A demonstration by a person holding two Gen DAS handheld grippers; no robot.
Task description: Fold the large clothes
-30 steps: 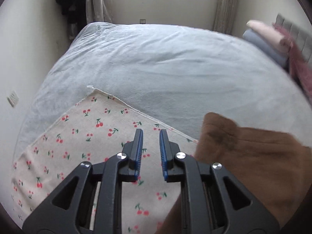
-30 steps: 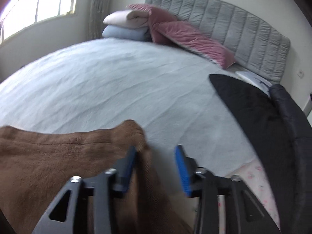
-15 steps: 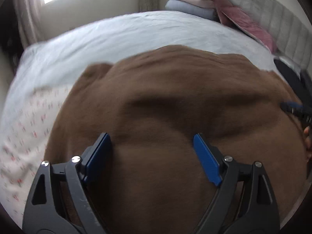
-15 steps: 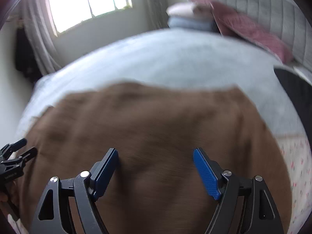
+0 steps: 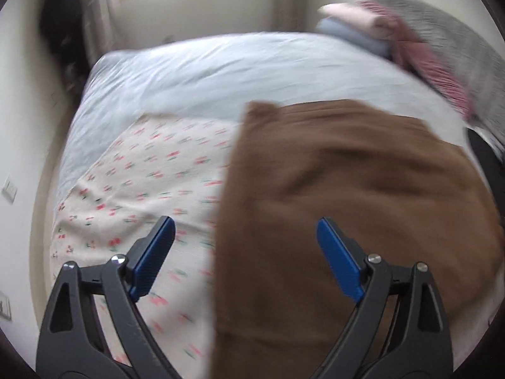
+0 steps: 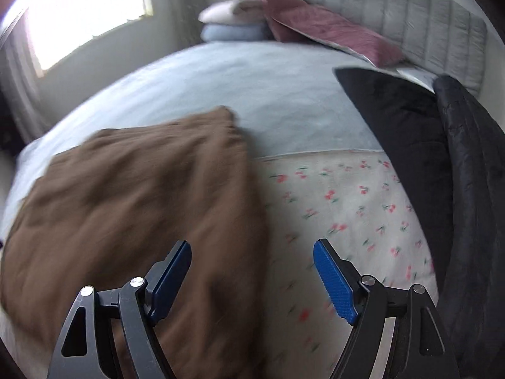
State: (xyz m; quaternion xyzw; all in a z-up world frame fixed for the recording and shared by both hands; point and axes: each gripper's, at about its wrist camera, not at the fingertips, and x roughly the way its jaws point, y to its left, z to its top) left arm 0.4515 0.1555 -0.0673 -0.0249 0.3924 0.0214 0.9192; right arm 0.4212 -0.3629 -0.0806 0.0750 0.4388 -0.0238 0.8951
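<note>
On the bed (image 5: 205,72), brown garment (image 5: 363,195) lies folded over cherry-print cloth (image 5: 142,189); one fold looks done, more likely remain. My left gripper (image 5: 243,249) and right gripper (image 6: 252,271) stand spread, gripping nothing. Since a second ago both jaws have been opening, letting go and shifting outward over the garment's side edges.

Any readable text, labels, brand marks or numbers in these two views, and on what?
None. The brown garment, the cherry-print cloth, the dark clothes, the pillows and both grippers, left and right, show no lettering. The wall switch plates are blurred.
</note>
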